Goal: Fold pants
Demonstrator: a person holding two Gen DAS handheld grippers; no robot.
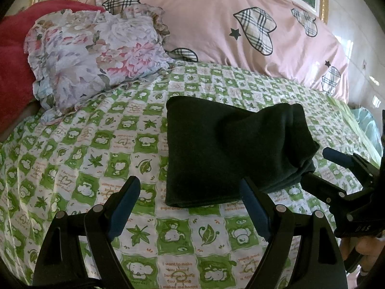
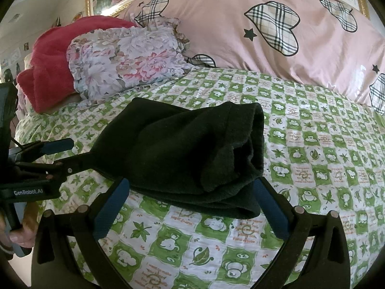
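The dark green pants (image 1: 228,154) lie folded into a thick bundle on the green-and-white checked bed sheet (image 1: 96,144); they also show in the right wrist view (image 2: 187,154). My left gripper (image 1: 190,192) is open, its fingers just short of the bundle's near edge, holding nothing. My right gripper (image 2: 192,192) is open, its blue pads either side of the bundle's near edge. In the left wrist view the right gripper (image 1: 320,166) shows at the bundle's right side, one finger under the cloth. In the right wrist view the left gripper (image 2: 69,154) shows at the bundle's left side.
A floral ruffled pillow (image 1: 96,57) and a red blanket (image 1: 14,55) lie at the back left. A pink quilt with plaid hearts (image 1: 240,24) is heaped along the back. The bed's right edge (image 1: 356,125) drops off near the pants.
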